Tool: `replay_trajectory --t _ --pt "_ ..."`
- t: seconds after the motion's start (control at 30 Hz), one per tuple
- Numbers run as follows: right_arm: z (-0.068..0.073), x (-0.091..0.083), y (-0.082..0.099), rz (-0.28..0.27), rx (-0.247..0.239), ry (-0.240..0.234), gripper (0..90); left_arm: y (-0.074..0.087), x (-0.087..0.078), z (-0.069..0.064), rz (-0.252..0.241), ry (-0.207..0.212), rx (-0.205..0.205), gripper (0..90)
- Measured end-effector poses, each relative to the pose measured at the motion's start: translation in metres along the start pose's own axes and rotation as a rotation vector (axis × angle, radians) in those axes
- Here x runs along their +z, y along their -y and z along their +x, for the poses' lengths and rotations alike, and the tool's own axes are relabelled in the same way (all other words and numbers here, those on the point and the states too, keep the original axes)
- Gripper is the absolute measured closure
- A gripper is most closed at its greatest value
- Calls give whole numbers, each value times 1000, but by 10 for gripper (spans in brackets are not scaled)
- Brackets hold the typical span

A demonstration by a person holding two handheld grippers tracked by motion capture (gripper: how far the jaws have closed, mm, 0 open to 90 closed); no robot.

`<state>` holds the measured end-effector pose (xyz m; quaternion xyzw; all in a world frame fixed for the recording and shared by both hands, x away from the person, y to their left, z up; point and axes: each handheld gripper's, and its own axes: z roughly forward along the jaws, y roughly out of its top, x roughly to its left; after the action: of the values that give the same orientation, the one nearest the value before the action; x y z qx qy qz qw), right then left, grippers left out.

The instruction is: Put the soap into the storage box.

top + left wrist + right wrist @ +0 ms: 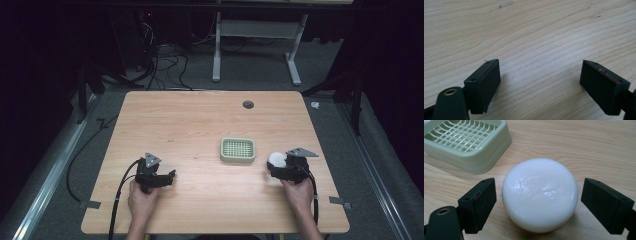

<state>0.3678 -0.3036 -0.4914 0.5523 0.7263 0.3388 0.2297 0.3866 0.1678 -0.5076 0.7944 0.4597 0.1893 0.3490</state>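
High view: left gripper [167, 176] and right gripper [274, 167] low over wooden counter [200, 125]; green soap dish [238, 150] just left of right gripper.

Left gripper view: jaws spread wide, released, bare counter between.

Right gripper view: jaws spread, released, flanking white soap bar [539, 194] without contact; soap dish ahead-left.

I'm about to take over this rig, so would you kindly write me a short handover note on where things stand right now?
Left claw: open, low over bare table, nothing between its jaws.
Right claw: open, jaws either side of the white soap, gaps on both sides, not gripping.
Soap lies on the table beside the green dish, outside it. The dish is empty.
Done: right claw lined up on the soap.
Left, probably: close on the soap and lift it into the dish.
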Motion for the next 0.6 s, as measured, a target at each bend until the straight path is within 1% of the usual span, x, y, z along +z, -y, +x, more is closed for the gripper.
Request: replay_trajectory --t 0.13,0.23,0.37,0.5,0.6 --pt "0 6 1 19 4 -4 142 0 0 0 0 0 0 173" --pt "0 8 1 22 2 6 154 0 0 0 0 0 0 173" --pt "0 8 1 23 -3 18 192 0 0 0 0 0 0 173" --pt "0 10 2 44 -16 2 230 0 0 0 -2 0 -1 173" --pt "1 11 2 43 -24 6 234 0 0 0 -2 0 -1 173"
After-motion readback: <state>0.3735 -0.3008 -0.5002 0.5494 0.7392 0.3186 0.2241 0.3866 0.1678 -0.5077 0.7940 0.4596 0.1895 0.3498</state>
